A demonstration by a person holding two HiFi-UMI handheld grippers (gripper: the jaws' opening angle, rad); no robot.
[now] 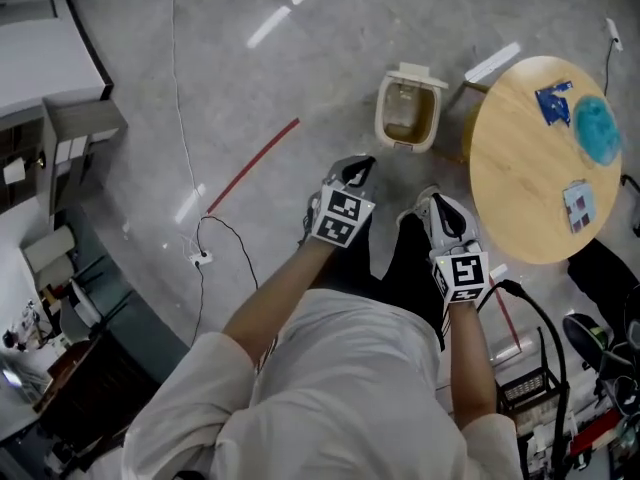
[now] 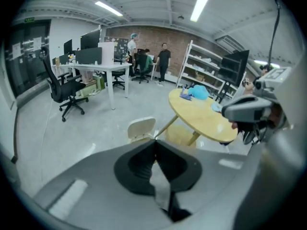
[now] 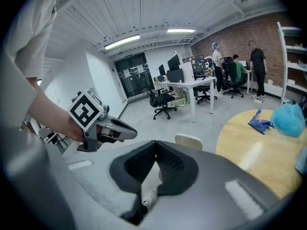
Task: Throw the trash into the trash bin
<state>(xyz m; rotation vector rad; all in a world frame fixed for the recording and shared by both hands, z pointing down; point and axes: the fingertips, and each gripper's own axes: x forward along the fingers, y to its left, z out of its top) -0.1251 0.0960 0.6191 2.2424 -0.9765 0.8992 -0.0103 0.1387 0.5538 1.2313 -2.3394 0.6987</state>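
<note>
2 sets of jaws pressed together, left gripper (image 2: 154,142), right gripper (image 3: 155,143), 1 trash bin (image 1: 381,116), 1 table (image 1: 520,168)

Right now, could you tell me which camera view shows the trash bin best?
The head view: it looks down into the open trash bin beside the round table. Both gripper views catch only its raised lid, the rest hidden.
</note>
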